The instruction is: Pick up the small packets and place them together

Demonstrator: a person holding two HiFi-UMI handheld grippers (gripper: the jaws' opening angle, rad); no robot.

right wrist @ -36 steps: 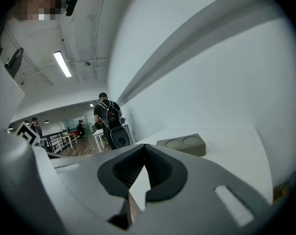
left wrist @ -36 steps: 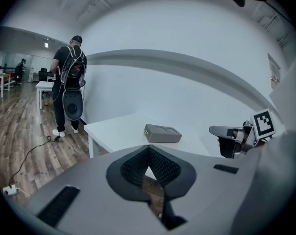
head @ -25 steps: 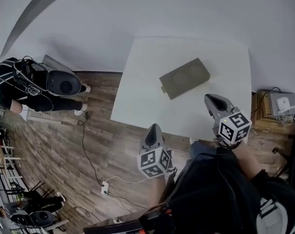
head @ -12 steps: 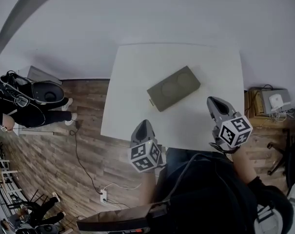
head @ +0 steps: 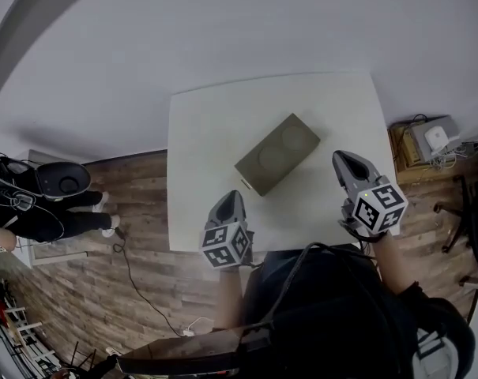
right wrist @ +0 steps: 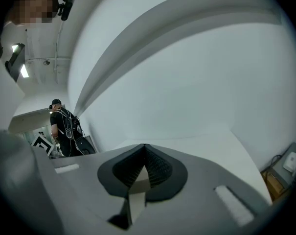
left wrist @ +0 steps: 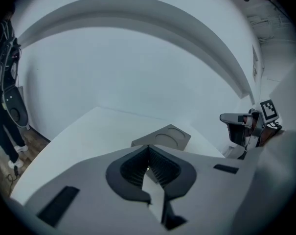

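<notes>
While I look down through the head view, a white square worktop stands with its far edge by a white wall. Wood-plank floor lies off its left edge, crossed by a black cable.

(a) A flat grey box with two round recesses lies askew near the worktop's middle. I cannot make out small packets in any view.

(b) The left hand-held gripper sits over the near edge, close to the near-left corner. Its jaws are closed together with nothing between them.

(c) The right hand-held gripper sits by the right edge, toward the near-right corner. It is likewise closed and empty.

(d) Each marker cube bears black-and-white square patterns. Print on the grey device beyond the right edge is too small to read.

(e) Bare worktop runs from the box to the far edge and both far corners.

(f) A person in black is on the floor well apart to the left.
</notes>
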